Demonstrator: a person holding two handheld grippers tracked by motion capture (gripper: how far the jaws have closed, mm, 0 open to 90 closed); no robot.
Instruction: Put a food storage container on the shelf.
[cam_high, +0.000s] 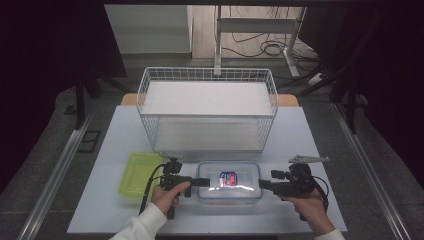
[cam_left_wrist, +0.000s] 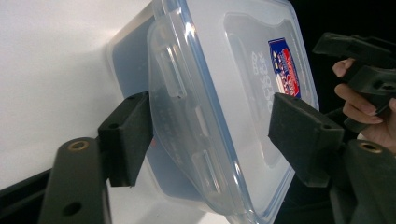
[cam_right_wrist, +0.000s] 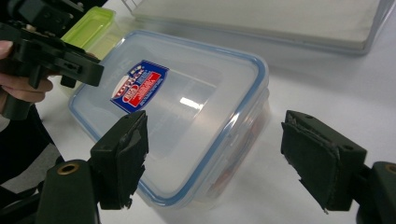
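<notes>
Black foam-padded left gripper (cam_left_wrist: 210, 140) straddles the near end of the clear rectangular plastic lidded container (cam_high: 229, 181), jaws spread, one touching its side. At three o'clock, the right gripper (cam_right_wrist: 215, 156) hangs released beside it. Likely step: grasping; next, both close together.

Left gripper (cam_high: 204, 182): black moulded body, black cable trailing from it toward the table's near edge. Right gripper (cam_high: 262, 184): black body, black cable looping at its rear, grey three-cornered plate (cam_high: 308, 159) mounted on top. Each jaw ends in a blocky black foam pad (cam_right_wrist: 122, 158), frayed at the edges, on a black arm with a brass-coloured rivet (cam_right_wrist: 68, 168). The person wears white sleeves (cam_high: 142, 225) on both forearms.
</notes>
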